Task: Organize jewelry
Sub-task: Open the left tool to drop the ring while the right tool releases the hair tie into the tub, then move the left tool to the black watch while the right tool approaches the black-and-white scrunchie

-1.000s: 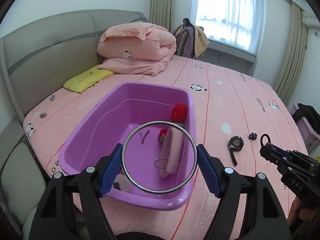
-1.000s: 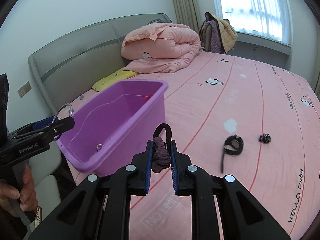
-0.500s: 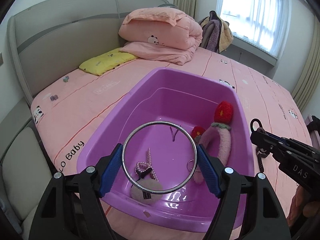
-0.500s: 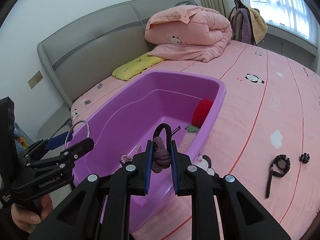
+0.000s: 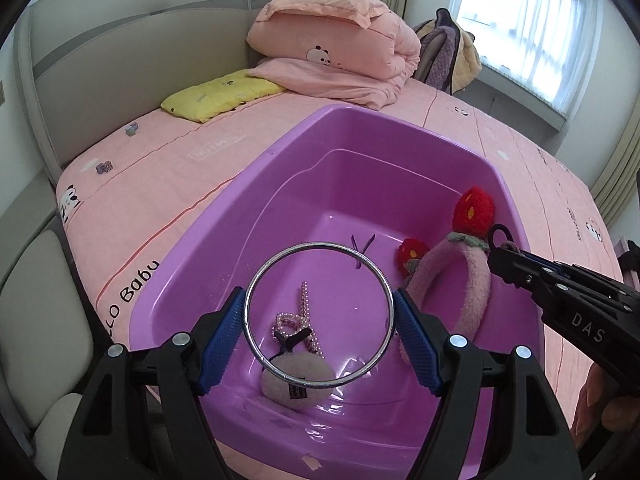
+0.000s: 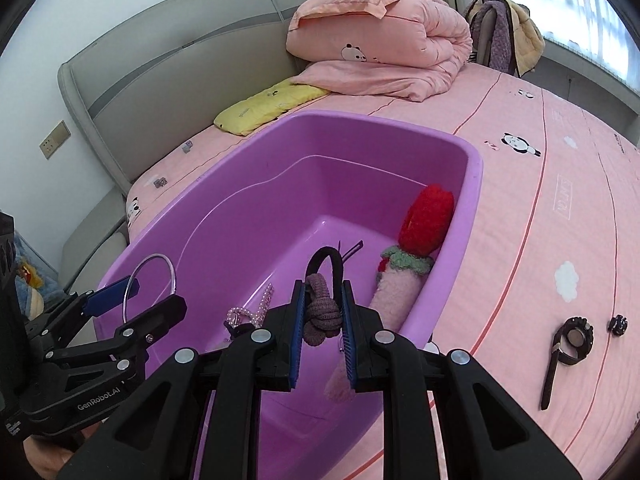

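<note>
A purple plastic tub sits on the pink bed. My left gripper is shut on a silver bangle and holds it above the tub's near end; the bangle also shows in the right wrist view. My right gripper is shut on a mauve knotted hair tie with a black loop, above the tub's near right rim; it also shows in the left wrist view. In the tub lie a pink fuzzy headband with red strawberries, a pearl bracelet, a dark hair pin and a cream puff.
A black watch and a small black trinket lie on the sheet right of the tub. A folded pink quilt and a yellow pillow lie by the grey headboard. A chair with clothes stands by the window.
Both grippers have moved closer over the tub, each still holding its item. The tub's inside now fills more of both views, and the watch has left the left wrist view.
</note>
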Motion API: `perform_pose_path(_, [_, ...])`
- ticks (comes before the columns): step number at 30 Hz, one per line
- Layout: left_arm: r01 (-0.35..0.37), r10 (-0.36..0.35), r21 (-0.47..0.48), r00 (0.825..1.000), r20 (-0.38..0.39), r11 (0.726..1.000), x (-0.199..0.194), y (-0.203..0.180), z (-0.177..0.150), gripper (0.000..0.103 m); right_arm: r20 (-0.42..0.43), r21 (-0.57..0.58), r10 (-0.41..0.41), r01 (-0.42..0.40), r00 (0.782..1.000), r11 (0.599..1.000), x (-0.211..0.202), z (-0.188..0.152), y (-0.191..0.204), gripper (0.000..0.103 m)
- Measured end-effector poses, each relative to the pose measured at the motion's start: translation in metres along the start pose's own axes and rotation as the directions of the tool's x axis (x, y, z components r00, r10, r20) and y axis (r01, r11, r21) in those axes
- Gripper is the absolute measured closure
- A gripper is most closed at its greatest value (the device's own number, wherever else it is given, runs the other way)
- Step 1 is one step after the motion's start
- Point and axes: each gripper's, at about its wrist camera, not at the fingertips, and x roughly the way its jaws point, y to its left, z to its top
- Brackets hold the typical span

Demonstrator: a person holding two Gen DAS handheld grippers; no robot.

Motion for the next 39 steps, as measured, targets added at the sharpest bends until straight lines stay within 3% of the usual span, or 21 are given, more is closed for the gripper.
perform_pose_path(4, [-0.013,0.013,0.003,1.000,-0.006,1.000,0.003,-0.001,-0.001,0.031,-0.002,0.007,-0.006,0.006,1.000,1.000,0.003,0.001,-0.002,0.084])
perform_pose_path(7, [-0.017,0.017,-0.010,1.000,-0.019,1.000,0.006,0.000,-0.001,0.031,-0.003,0.021,-0.019,0.019,1.000,1.000,0.005,0.002,-0.004,0.062])
perform_pose_path(11, [-0.028,0.028,-0.012,0.999,-0.027,1.000,0.007,0.001,-0.002,0.030,-0.003,0.038,-0.027,0.027,1.000,0.999,0.005,0.002,-0.009,0.054])
perform_pose_path(13, [-0.043,0.043,-0.011,0.999,-0.026,0.999,0.007,0.001,-0.002,0.016,0.000,0.033,-0.036,0.036,0.999,0.999,0.004,0.001,-0.010,0.053])
perform_pose_path(16, [-0.056,0.055,-0.021,0.998,-0.016,0.998,0.003,0.002,-0.002,0.009,0.000,0.035,-0.038,0.038,0.999,0.999,0.003,0.001,-0.011,0.050])
perform_pose_path(30, [-0.085,0.085,-0.022,0.996,-0.018,0.996,-0.017,0.004,-0.005,0.008,0.018,0.062,-0.007,0.006,1.000,0.998,-0.020,-0.009,-0.013,0.048])
perform_pose_path(39, [-0.086,0.086,0.006,0.996,0.000,0.996,-0.043,-0.006,-0.012,0.008,0.032,0.022,-0.032,0.031,0.999,0.999,-0.048,-0.025,-0.009,0.044])
